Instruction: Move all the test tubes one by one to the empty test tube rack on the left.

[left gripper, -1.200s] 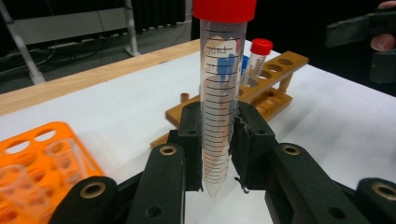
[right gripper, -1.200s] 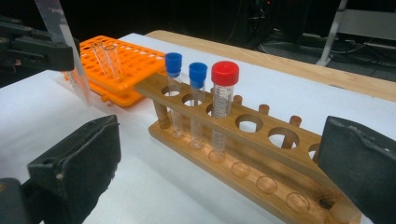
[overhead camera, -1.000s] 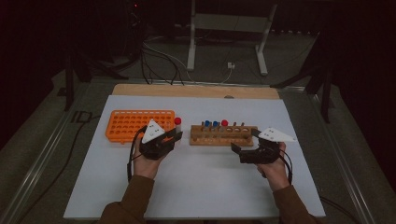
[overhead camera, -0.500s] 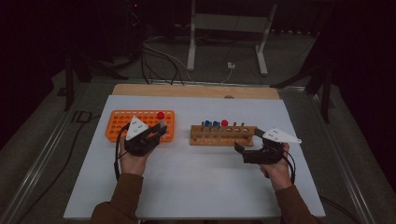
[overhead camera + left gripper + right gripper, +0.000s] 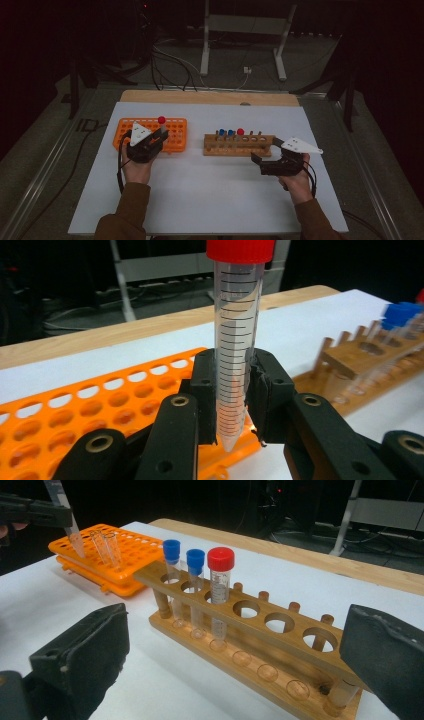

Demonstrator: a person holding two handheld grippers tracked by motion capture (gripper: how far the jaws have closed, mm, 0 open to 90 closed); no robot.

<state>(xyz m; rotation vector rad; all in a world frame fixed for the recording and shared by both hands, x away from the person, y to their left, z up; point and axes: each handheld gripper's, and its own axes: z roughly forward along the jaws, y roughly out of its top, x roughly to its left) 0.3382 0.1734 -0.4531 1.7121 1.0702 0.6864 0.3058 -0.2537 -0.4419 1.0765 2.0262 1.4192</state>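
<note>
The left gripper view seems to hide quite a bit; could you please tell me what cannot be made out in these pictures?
- Red-capped tube: the left gripper view's top edge crops its cap; the left gripper covers part of its lower body.
- Orange rack: which hole sits beneath the tip is hidden by the jaws.
- Wooden rack: blurred in the left gripper view; its blue-capped tubes are cropped at the right edge.

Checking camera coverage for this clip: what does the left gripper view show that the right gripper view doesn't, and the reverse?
Left gripper view alone: the jaws of the left gripper clamped on the red-capped tube, graduation marks readable. Right gripper view alone: the right gripper with jaws wide apart, and two capless tubes standing in the orange rack. Both: the orange rack, wooden rack and blue-capped tubes.
</note>
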